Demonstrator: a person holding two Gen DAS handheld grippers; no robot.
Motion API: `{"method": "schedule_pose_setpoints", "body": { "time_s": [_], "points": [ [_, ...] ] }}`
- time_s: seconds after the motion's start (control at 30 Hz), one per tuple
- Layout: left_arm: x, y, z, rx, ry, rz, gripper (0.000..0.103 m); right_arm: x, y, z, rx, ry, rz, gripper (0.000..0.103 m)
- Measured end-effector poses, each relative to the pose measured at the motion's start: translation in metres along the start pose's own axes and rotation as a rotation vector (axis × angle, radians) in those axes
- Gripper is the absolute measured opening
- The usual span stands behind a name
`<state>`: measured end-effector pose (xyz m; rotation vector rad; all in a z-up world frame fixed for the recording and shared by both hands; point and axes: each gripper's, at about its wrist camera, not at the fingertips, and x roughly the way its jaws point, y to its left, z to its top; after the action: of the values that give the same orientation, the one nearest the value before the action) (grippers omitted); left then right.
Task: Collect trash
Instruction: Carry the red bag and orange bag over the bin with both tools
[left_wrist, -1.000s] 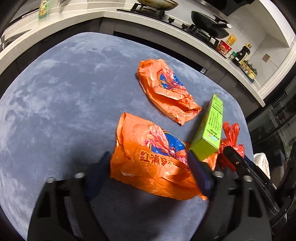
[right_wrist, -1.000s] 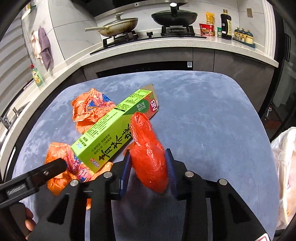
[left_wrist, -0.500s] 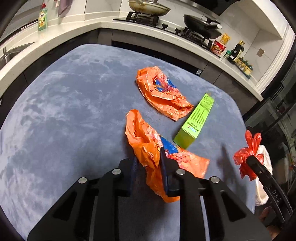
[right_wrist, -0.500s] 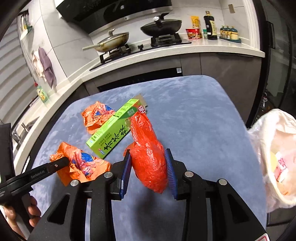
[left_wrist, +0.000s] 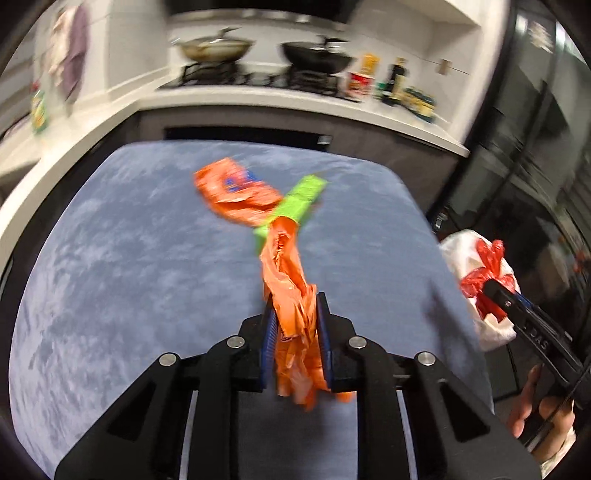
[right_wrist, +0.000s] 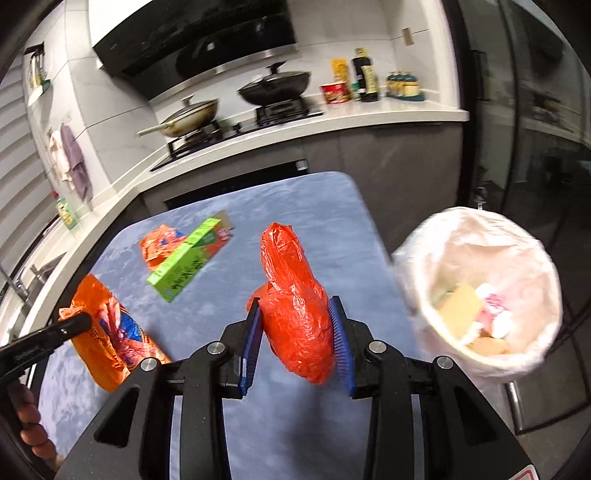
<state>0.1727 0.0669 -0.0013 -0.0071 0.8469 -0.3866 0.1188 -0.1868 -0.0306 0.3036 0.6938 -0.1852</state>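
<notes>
Pinching crumpled plastic in both sets of fingers: left gripper (left_wrist: 294, 317) just closed on the orange wrapper (left_wrist: 291, 295), right gripper (right_wrist: 297, 328) clamped around the red bag (right_wrist: 295, 314). Light, soft, slippery stuff, best taken at bunched folds. Farther off, white-lined bin (right_wrist: 480, 295) beside the table (right_wrist: 314, 206).

Left tool (left_wrist: 295, 325) has just clamped down, right tool (right_wrist: 297, 341) grips too, both angled downward.

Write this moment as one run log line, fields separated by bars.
left gripper: shut on orange bag | right gripper: shut on red bag | bin: open, beside table | left on table: green box, orange wrapper
</notes>
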Motion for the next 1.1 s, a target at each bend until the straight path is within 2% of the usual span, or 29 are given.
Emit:
{"method": "schedule_pose_setpoints", "body": {
  "time_s": [0.3,0.5,0.7,0.9,1.1],
  "points": [
    [-0.002,-0.103,0.011,0.175,-0.025,-0.167,0.017,-0.046,-0.088,-0.004,0.134,-0.066,-0.136,0.034],
    [0.005,-0.171,0.028,0.241,-0.045,-0.288,0.017,-0.067,-0.138,-0.007,0.205,-0.104,-0.220,0.034],
    [0.021,-0.232,0.041,0.294,-0.043,-0.377,0.017,-0.081,-0.175,-0.008,0.268,-0.136,-0.272,0.034],
    [0.045,-0.274,0.048,0.312,-0.028,-0.427,0.017,-0.075,-0.197,-0.005,0.290,-0.132,-0.312,0.034],
    [0.074,-0.303,0.052,0.318,0.015,-0.440,0.018,-0.060,-0.217,0.003,0.316,-0.120,-0.325,0.035]
  ]
}}
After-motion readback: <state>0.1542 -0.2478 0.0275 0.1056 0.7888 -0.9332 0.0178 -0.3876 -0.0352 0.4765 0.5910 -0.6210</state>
